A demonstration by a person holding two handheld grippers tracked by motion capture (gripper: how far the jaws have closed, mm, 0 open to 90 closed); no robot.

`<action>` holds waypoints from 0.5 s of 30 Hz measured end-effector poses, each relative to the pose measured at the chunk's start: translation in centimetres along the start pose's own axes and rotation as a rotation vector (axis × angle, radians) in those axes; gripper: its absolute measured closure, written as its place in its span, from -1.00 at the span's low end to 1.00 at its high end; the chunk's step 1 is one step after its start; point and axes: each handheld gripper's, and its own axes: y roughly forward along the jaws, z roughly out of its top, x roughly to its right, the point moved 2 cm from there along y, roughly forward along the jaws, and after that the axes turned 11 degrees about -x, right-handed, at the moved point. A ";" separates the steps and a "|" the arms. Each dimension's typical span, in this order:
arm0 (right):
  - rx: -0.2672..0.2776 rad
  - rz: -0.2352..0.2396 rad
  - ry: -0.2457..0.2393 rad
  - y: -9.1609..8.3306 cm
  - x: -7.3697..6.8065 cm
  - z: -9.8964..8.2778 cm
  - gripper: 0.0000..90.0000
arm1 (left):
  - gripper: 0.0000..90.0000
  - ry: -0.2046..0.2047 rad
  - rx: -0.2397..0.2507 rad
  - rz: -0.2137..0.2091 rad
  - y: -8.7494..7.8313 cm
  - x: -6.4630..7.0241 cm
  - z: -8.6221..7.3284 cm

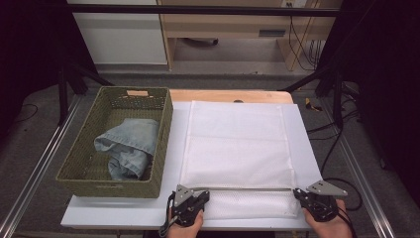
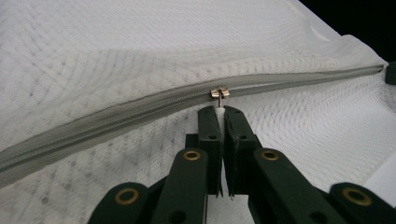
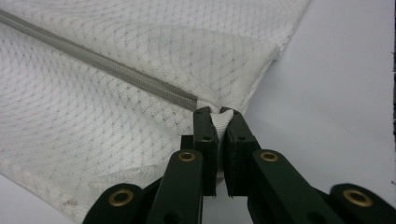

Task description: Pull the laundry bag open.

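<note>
The woven basket (image 1: 115, 144) stands as a tall wall along the left of the desk (image 1: 307, 148), its side just beside the mesh bag (image 1: 237, 144), with jeans (image 1: 129, 148) heaped inside it. Over the flat bag nothing rises, so passage there is free. A bare strip of desk runs down the bag's right side. Black frame posts (image 1: 338, 99) flank the far corners.

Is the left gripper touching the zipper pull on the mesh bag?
Touching. In the left gripper view the left gripper is shut on the zipper pull of the mesh bag, its tab pinched between the jaw tips.
</note>
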 end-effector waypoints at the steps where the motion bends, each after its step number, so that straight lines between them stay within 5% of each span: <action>1: -0.002 0.000 0.000 0.0 0.0 0.0 0.90 | 0.93 -0.002 0.001 -0.002 0.0 -0.1 0.0; 15: -0.004 -0.001 -0.002 0.0 0.0 0.0 0.90 | 0.93 -0.020 0.019 0.022 -0.9 -1.0 -0.3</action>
